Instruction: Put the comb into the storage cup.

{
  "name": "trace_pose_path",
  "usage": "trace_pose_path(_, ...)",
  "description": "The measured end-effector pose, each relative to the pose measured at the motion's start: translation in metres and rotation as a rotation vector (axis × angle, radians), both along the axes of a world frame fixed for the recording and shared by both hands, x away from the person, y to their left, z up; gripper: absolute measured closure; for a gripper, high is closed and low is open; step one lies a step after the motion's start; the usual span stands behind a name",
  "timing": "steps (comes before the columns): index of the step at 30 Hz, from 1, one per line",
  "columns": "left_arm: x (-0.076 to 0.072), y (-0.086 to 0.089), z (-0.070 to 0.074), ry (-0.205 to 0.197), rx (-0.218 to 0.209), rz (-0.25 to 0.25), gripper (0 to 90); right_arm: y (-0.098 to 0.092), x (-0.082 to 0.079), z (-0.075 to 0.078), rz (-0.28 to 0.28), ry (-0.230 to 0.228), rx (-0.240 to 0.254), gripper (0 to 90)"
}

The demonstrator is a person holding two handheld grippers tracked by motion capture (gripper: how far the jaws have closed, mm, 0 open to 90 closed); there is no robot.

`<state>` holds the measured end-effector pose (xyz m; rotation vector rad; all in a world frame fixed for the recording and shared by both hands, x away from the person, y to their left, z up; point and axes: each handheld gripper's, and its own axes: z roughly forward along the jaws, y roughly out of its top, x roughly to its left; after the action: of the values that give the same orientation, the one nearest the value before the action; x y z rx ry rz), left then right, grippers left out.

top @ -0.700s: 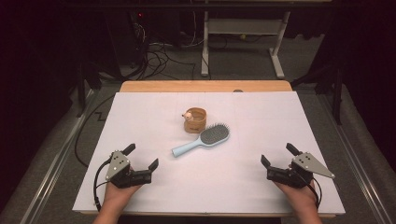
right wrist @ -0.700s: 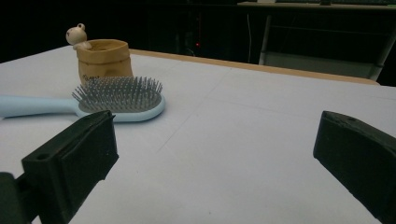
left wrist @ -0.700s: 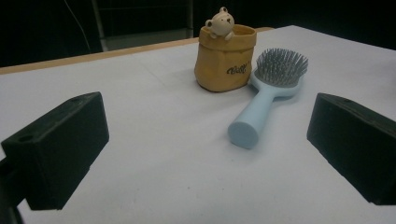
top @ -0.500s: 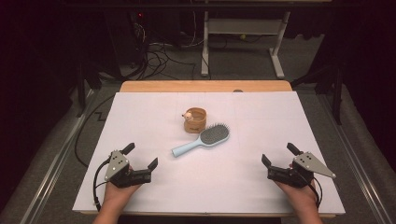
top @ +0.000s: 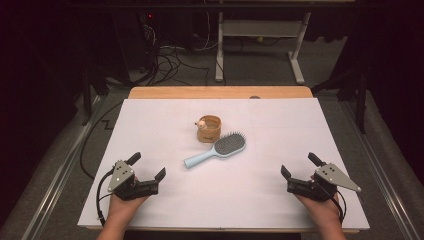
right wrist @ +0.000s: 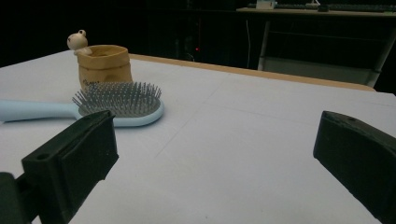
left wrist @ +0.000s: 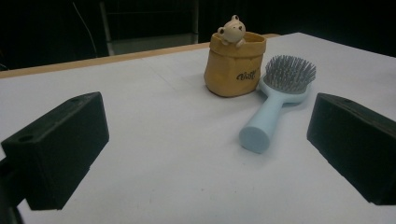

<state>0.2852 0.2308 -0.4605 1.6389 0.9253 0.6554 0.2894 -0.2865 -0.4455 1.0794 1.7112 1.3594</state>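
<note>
**Meanwhile, two grippers wait wide apart on either side of a hairbrush**

Low at the near left of the white table (top: 150,120), the left gripper (top: 148,167) rests in the person's left hand (top: 122,207), its jaws released and spread wide with nothing between them. Ahead of those jaws and toward their right side, well apart from them, lies the pale blue hairbrush (left wrist: 276,95), bristles up, its round handle end pointing back at the gripper. Just beyond the brush head, close beside it, stands a small tan pot (left wrist: 234,63) with a bear figure (left wrist: 232,29) peeking over its rim. From above, the hairbrush (top: 216,149) sits near the middle of the table, between the two grippers, with the tan pot (top: 208,128) on its far side. At the near right, the right gripper (top: 299,166), held in the person's right hand (top: 322,212), likewise has its jaws released and empty. From that gripper's camera, the hairbrush (right wrist: 88,108) lies ahead of the left jaw, its handle running off to the left, the tan pot (right wrist: 103,64) behind it.
</note>
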Motion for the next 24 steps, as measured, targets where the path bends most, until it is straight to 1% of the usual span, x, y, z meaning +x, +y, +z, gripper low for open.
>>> trace_pose_path(3, -0.0002, 0.0004, 0.0002, -0.002, 0.005, 0.003, 0.0, 0.0004, -0.0003, 0.0003, 0.002, -0.002, -0.005, 0.0)
trace_pose_path(6, -0.0002, 0.0013, 0.0005, -0.005, -0.001, 0.003, 0.0, 0.0005, -0.0004, 0.0003, 0.002, -0.001, -0.004, 0.0)
trace_pose_path(10, -0.001, 0.0013, 0.0003, -0.019, 0.006, 0.016, 0.0, 0.0005, -0.0001, 0.0003, 0.004, -0.002, -0.005, 0.0)
trace_pose_path(13, -0.0009, 0.0023, -0.0002, -0.018, 0.003, 0.011, 0.6, 0.0009, 0.0, 0.0004, 0.006, -0.003, -0.007, 0.0)
trace_pose_path(16, -0.0007, 0.003, -0.0005, -0.007, 0.002, 0.009, 4.3, 0.0013, -0.0001, 0.0005, 0.007, -0.003, -0.008, 0.0)
trace_pose_path(17, -0.0003, 0.0044, -0.0006, -0.001, -0.005, -0.004, 7.1, 0.0014, -0.0002, 0.0005, 0.006, -0.002, -0.006, 0.0)
trace_pose_path(18, -0.0002, 0.0046, -0.0006, 0.0, -0.003, -0.002, 8.8, 0.0014, -0.0002, 0.0006, 0.006, -0.002, -0.004, 0.0)
trace_pose_path(22, 0.0003, 0.0045, -0.0009, 0.008, 0.007, -0.003, 11.2, 0.0014, -0.0002, 0.0006, 0.006, -0.002, -0.005, 0.0)
trace_pose_path(23, 0.0008, 0.0039, -0.0012, 0.019, 0.018, -0.005, 12.2, 0.0012, -0.0001, 0.0007, 0.005, -0.004, -0.006, 0.0)
trace_pose_path(24, 0.0013, 0.0027, -0.0018, 0.03, 0.037, -0.007, 13.1, 0.0013, -0.0001, 0.0007, 0.005, -0.003, -0.006, 0.0)
